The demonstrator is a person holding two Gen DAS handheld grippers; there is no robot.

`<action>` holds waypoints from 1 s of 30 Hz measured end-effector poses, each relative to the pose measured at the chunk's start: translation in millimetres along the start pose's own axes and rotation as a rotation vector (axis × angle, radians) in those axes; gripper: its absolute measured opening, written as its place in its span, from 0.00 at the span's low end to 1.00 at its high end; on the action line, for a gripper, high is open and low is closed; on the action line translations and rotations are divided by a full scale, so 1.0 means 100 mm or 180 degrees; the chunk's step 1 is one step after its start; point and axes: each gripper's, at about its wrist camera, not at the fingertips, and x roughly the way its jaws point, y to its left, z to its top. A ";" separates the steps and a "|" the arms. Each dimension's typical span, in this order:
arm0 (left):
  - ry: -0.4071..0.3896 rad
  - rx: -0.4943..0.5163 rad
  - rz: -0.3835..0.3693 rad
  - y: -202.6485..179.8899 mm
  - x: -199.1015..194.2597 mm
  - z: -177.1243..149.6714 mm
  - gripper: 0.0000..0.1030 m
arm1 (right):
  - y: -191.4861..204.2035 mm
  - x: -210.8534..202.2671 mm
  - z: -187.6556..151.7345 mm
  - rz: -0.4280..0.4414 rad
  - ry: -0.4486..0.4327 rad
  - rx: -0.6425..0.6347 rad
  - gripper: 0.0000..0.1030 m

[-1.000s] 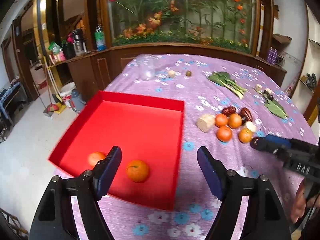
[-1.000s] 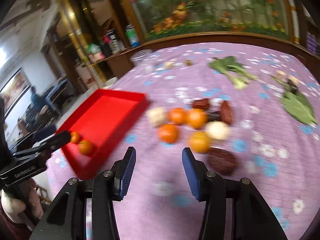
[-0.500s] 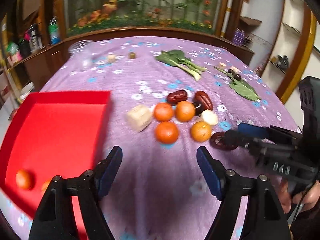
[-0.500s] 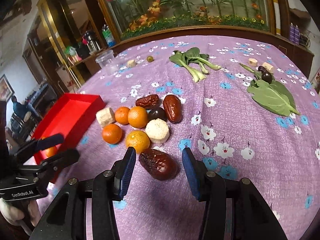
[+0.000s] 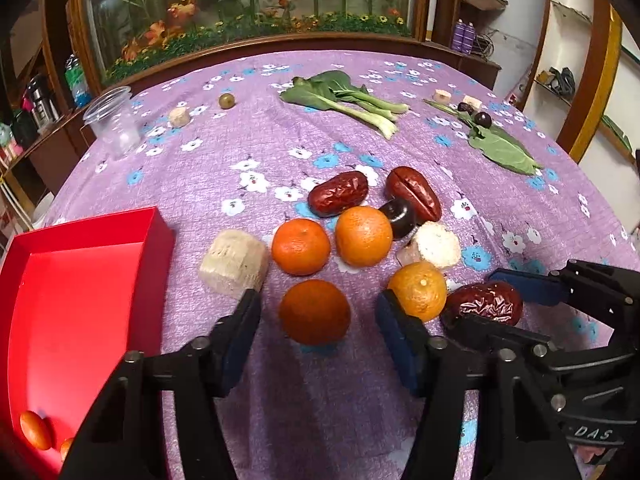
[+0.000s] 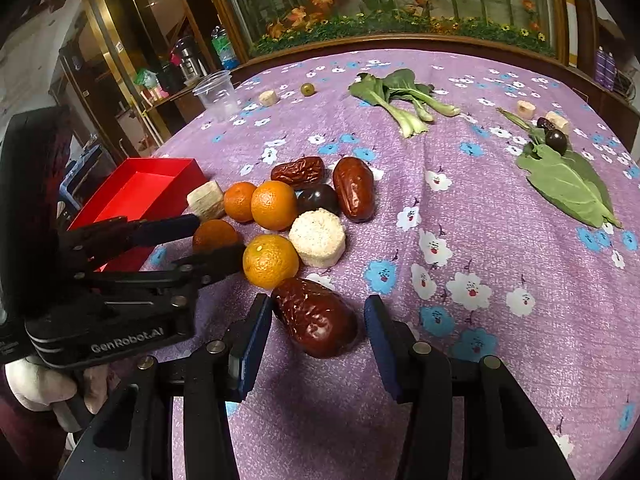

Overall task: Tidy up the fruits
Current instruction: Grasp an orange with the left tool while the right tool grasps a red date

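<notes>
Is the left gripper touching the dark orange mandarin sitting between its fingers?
Apart. In the left wrist view, purple cloth shows on both sides between the open left gripper fingers and the dark orange mandarin.

Home dining room: floral tablecloth (image 5: 400,420), wooden cabinets (image 6: 116,76), thermos (image 6: 188,60).

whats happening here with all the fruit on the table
A person with two handheld grippers is sorting fruit into a red tray, which already holds two small oranges. The open left gripper straddles an orange; the open right gripper straddles a red date. Neither is gripped yet.
</notes>
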 end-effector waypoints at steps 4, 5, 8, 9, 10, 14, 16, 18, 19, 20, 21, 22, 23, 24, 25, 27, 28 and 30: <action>0.0005 0.0033 -0.0022 -0.04 0.05 -0.03 0.32 | 0.04 0.01 0.01 -0.0041 0.0001 -0.0073 0.51; 0.0000 0.0024 -0.0018 -0.04 0.06 -0.04 0.32 | 0.05 0.02 0.00 -0.0061 -0.0002 -0.0102 0.51; 0.0008 -0.0037 -0.0029 -0.02 0.05 -0.05 0.31 | 0.11 0.03 -0.01 -0.0155 -0.0002 -0.0213 0.49; 0.0012 -0.0059 -0.0029 -0.02 0.04 -0.05 0.31 | 0.12 0.04 -0.01 -0.0168 -0.0004 -0.0236 0.46; 0.0014 -0.0070 -0.0031 -0.02 0.02 -0.05 0.31 | 0.13 0.04 -0.01 -0.0183 -0.0004 -0.0259 0.46; 0.0004 -0.0114 -0.0050 -0.03 -0.05 -0.09 0.31 | 0.13 0.02 -0.01 -0.0190 -0.0003 -0.0268 0.42; -0.0014 -0.0140 -0.0067 -0.03 -0.12 -0.11 0.31 | 0.13 -0.01 -0.02 -0.0193 -0.0012 -0.0258 0.37; -0.0048 -0.0159 -0.0087 -0.03 -0.19 -0.13 0.31 | 0.14 -0.05 -0.02 -0.0195 -0.0036 -0.0249 0.35; -0.0076 -0.0172 -0.0093 -0.02 -0.25 -0.14 0.31 | 0.15 -0.08 -0.02 -0.0194 -0.0052 -0.0245 0.35; -0.0096 -0.0179 -0.0100 -0.02 -0.28 -0.16 0.31 | 0.16 -0.11 -0.03 -0.0194 -0.0069 -0.0246 0.35; -0.0125 -0.0199 -0.0108 -0.01 -0.34 -0.17 0.31 | 0.17 -0.14 -0.03 -0.0194 -0.0081 -0.0254 0.35; -0.0146 -0.0216 -0.0114 -0.01 -0.38 -0.19 0.31 | 0.20 -0.18 -0.04 -0.0187 -0.0093 -0.0266 0.35; -0.0173 -0.0240 -0.0124 0.01 -0.44 -0.21 0.31 | 0.22 -0.21 -0.05 -0.0183 -0.0105 -0.0278 0.35; -0.0190 -0.0253 -0.0134 0.01 -0.48 -0.23 0.31 | 0.25 -0.24 -0.06 -0.0187 -0.0124 -0.0293 0.35; -0.0221 -0.0278 -0.0147 0.03 -0.55 -0.26 0.31 | 0.28 -0.28 -0.07 -0.0192 -0.0144 -0.0309 0.35; -0.0257 -0.0311 -0.0146 0.05 -0.64 -0.29 0.31 | 0.35 -0.36 -0.10 -0.0182 -0.0184 -0.0328 0.35; -0.0293 -0.0339 -0.0147 0.06 -0.72 -0.32 0.31 | 0.37 -0.39 -0.10 -0.0182 -0.0201 -0.0338 0.35; -0.0350 -0.0376 -0.0147 0.10 -0.83 -0.36 0.31 | 0.44 -0.48 -0.12 -0.0190 -0.0251 -0.0372 0.35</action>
